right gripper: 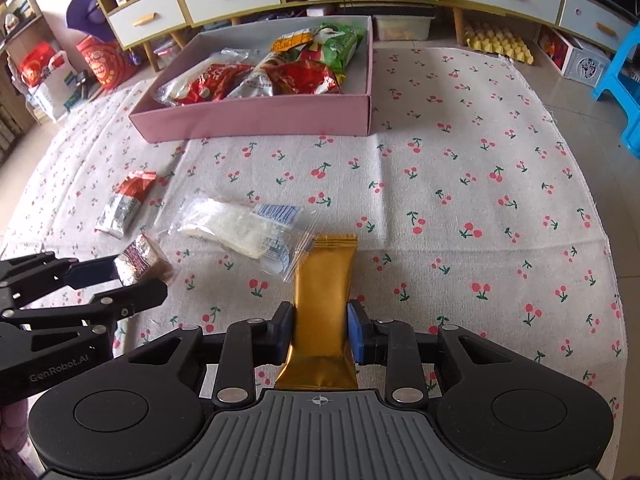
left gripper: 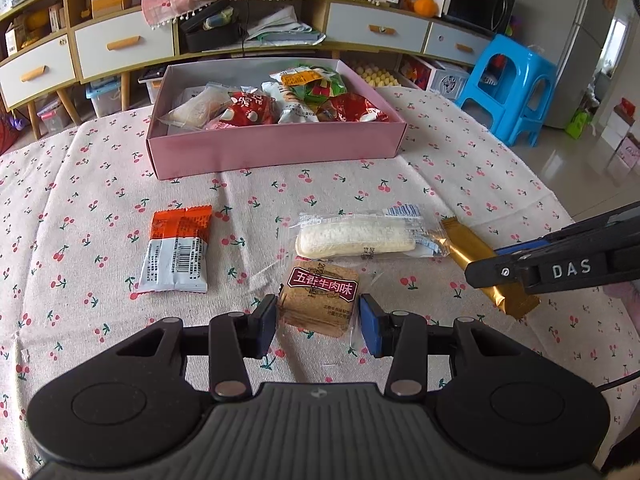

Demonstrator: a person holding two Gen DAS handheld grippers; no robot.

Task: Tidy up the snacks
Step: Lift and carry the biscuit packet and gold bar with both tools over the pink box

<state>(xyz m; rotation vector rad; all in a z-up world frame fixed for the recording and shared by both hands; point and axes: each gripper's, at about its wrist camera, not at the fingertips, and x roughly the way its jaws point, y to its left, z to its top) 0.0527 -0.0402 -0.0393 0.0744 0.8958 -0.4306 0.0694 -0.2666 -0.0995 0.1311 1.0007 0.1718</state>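
Observation:
A brown cracker packet [left gripper: 320, 300] with a dark red label lies on the cherry-print cloth, and my left gripper [left gripper: 318, 320] is shut on it, a pad against each side. In the right wrist view the same packet [right gripper: 140, 258] sits between the left gripper's fingertips [right gripper: 140, 280]. My right gripper [right gripper: 320, 320] is shut on a gold bar wrapper [right gripper: 324, 280], whose far end rests near a clear packet with a white cake [right gripper: 232, 228]. An orange-and-white packet [left gripper: 178, 256] lies apart at the left. The pink box [left gripper: 276, 148] behind holds several snacks.
The cloth-covered table drops off at the right, where a blue plastic stool [left gripper: 508, 88] stands on the floor. A cabinet with white drawers [left gripper: 124, 44] runs along the back wall. Bare cloth [right gripper: 460, 200] stretches right of the gold bar.

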